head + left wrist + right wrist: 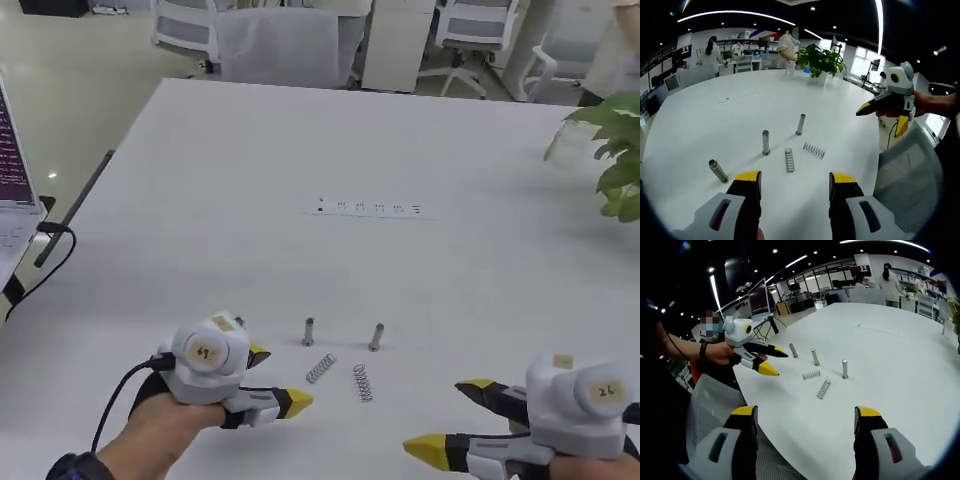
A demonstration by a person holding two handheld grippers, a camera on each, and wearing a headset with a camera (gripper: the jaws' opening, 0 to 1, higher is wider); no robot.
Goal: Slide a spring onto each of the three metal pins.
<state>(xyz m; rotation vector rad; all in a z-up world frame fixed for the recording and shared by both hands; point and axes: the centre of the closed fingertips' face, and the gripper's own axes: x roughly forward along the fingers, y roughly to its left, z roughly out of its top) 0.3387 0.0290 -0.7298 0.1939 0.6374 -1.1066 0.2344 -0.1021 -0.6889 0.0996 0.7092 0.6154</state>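
Left claw (281, 376) and right claw (445, 416) gape over white table (300, 150) near office chairs (275, 45).

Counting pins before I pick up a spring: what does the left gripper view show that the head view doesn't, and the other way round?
Left gripper view adds: a third pin, standing apart from the others and apparently already wearing a spring.
Head view adds: a laptop off to the left.
Shared: two bare upright pins, two loose springs lying flat beside them, and the right gripper, open.
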